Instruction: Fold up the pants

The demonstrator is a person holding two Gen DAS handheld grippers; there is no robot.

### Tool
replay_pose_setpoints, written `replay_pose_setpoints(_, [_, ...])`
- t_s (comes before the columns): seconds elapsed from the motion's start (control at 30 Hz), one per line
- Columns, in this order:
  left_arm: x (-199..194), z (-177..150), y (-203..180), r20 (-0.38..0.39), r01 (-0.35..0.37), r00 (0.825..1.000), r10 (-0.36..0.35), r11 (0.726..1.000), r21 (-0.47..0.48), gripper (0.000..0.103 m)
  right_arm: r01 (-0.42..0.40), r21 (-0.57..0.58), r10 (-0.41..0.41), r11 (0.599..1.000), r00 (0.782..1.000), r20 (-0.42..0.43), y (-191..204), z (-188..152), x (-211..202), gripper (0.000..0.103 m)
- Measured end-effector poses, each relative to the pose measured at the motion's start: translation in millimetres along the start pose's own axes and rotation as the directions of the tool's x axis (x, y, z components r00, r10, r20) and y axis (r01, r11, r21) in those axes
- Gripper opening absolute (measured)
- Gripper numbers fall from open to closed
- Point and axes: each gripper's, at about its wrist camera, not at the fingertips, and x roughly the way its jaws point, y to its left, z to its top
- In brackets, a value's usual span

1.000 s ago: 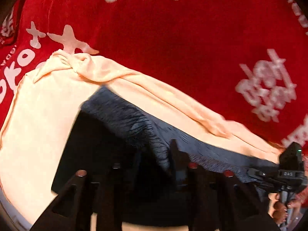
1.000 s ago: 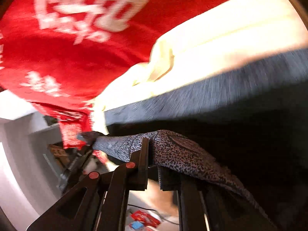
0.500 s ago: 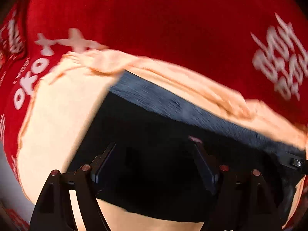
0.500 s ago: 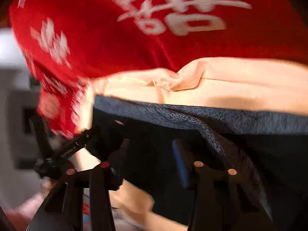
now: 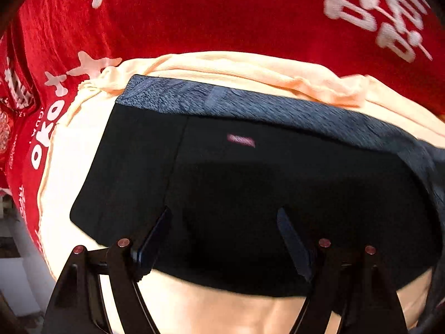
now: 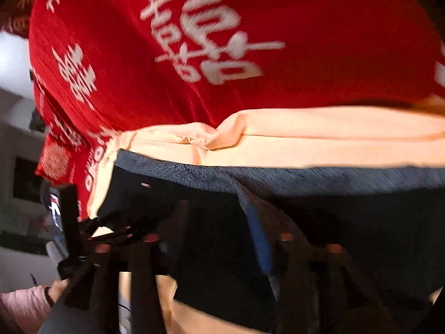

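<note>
Both claws, left [image 5: 224, 224] and right [image 6: 219, 236], stand released over the pants [image 5: 250, 189]. Fabric looks soft, light, limp; grasp at waistband [image 5: 250, 103] corners.

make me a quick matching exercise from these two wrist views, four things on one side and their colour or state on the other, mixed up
Things:
1. pants
2. waistband
3. sheet under the pants
4. left gripper

Descriptions:
A. red with white lettering
B. open, nothing between its fingers
C. heathered grey-blue
D. black, lying flat
E. pale peach

Pairs: 1-D, 2-C, 3-E, 4-B. A fits the cloth beneath it all.
</note>
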Motion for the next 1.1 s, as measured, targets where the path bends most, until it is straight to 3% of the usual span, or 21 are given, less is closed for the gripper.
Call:
replay_pose_setpoints(0.07, [-5,-10,-11,-0.015,0.021,1.000,-0.021,1.000,0.017,0.079,0.004,0.063,-0.004,0.998,1.000,-0.001,-14,-12,-16,0.061])
replay_pose_setpoints(0.27, [-28,-38,-52,-0.017,0.083,0.997,-0.082,0.988,0.133,0.079,0.130,0.216,-0.137,0.968,0.991,0.016,-52,-84,-61,0.061])
replay_pose_setpoints(0.5, [-49,-71,-91,-0.009,0.152,0.988,-0.155,0.957,0.247,0.079,0.179,0.410,-0.211,0.894,0.977,0.034,-98,-185,-109,0.063])
replay_pose_setpoints(0.7, [-77,-100,-117,0.000,0.214,0.974,-0.227,0.921,0.326,0.079,0.211,0.507,-0.285,0.835,0.956,0.071,-117,-251,-145,0.063])
replay_pose_setpoints(0.9, [-98,-123,-143,-0.021,0.299,0.950,-0.312,0.885,0.356,0.079,0.260,0.559,-0.350,0.787,0.935,0.058,-138,-292,-166,0.063])
replay_pose_setpoints(1.0, [-96,-130,-167,-0.059,0.344,0.936,-0.347,0.865,0.365,0.079,0.302,0.545,-0.387,0.782,0.921,0.046,-153,-308,-175,0.063])
replay_pose_setpoints(1.1, [-83,-128,-195,-0.091,0.381,0.923,-0.375,0.851,0.362,0.079,0.304,0.534,-0.383,0.789,0.923,0.040,-171,-315,-174,0.063])
